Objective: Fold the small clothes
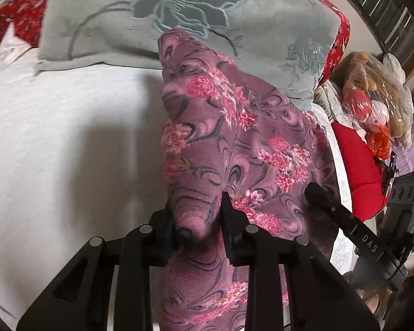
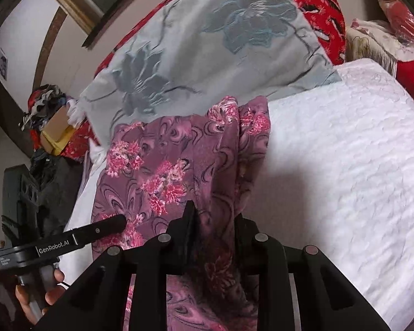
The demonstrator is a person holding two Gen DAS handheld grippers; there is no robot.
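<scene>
While both views are fisheye-warped, the main thing is easy to read: a purple floral garment is bunched up over a white quilted bed, and both tools have a pinch of it.

Left wrist view, going left to right: bare white bed cover, then the left hand-held gripper with its jaws drawn narrow on a fold of the purple fabric, which bulges up between the fingers. The cloth runs up from there toward a grey-blue cushion with an embroidered flower. Further right, the right hand-held gripper pokes in from the side with its tip against the same garment; its arm reads "DAS" in white letters. Past it is a red cushion and some stuffed toys in clear plastic.

Right wrist view, same order: far left is the left tool's body, with "GenRobot.AI" printed on it, plus a smaller white label below that's too tiny to read. A person's hand grips its handle. Its finger tip sits on the pink flowers of the garment. In the middle, the right hand-held gripper is clamped narrow on a vertical pleat of the cloth. Right of that is just white bed.

A cardboard box sits back left, with what's probably clothes piled on it.
</scene>
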